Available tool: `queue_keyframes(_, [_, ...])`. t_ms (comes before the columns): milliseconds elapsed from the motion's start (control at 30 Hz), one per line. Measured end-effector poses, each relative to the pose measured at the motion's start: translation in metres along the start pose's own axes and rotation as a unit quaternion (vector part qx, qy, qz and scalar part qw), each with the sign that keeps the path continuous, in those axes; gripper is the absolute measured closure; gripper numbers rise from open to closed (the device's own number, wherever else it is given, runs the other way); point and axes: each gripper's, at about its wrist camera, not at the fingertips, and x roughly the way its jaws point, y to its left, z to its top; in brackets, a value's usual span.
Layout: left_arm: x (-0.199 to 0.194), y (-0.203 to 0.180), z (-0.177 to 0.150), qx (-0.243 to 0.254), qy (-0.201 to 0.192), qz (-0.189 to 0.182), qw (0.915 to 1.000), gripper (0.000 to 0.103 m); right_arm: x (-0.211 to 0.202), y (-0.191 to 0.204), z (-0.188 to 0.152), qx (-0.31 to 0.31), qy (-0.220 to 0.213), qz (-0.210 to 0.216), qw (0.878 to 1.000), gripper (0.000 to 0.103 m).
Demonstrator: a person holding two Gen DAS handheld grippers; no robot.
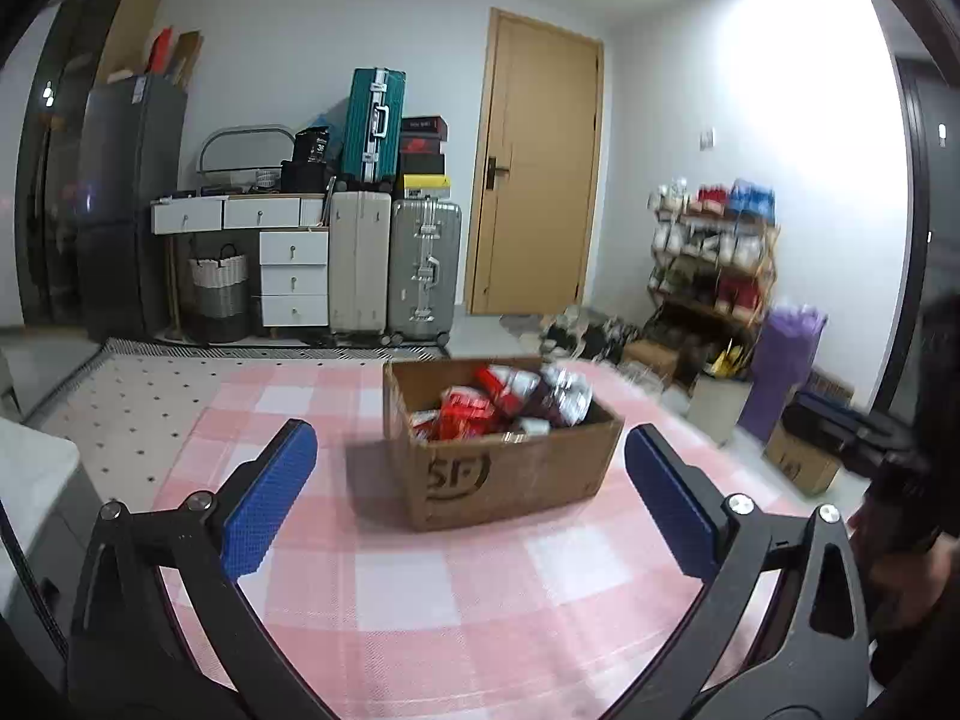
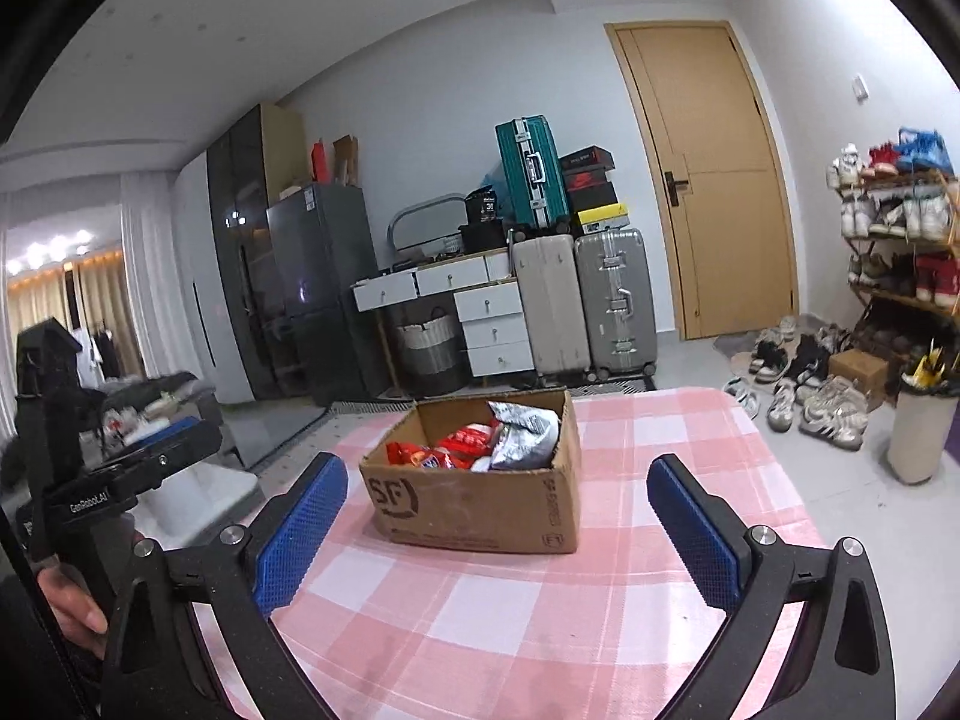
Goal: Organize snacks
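Pink checked tablecloth (image 2: 600, 630) bears snack-filled box (image 2: 480, 501); both tools (image 1: 471, 486) (image 2: 498, 516) spread, empty.

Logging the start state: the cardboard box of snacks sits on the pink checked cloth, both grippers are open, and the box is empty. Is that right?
Not quite. The cardboard box is not empty: the right wrist view shows red snack packets and a silver bag inside it. The rest holds: it sits on the pink checked cloth, and the left gripper and right gripper are both open.
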Motion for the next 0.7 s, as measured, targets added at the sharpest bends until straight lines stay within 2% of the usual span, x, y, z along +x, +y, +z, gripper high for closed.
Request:
queue_keyframes(167, [0.017, 0.003, -0.027, 0.001, 0.017, 0.029, 0.9994, 0.000, 0.002, 0.003, -0.018, -0.014, -0.007, -0.012, 1.000, 0.001])
queue_keyframes(433, [0.039, 0.022, -0.056, -0.007, 0.018, 0.063, 0.9978, 0.000, 0.009, -0.001, -0.038, -0.051, -0.016, -0.031, 0.998, 0.001])
queue_keyframes(600, [0.060, 0.041, -0.072, -0.022, 0.034, 0.100, 0.9941, 0.000, 0.020, -0.007, -0.053, -0.058, -0.002, -0.052, 0.997, 0.001])
queue_keyframes(700, [0.067, 0.045, -0.078, -0.026, 0.031, 0.115, 0.9925, 0.000, 0.023, -0.008, -0.061, -0.064, -0.015, -0.062, 0.996, 0.001])
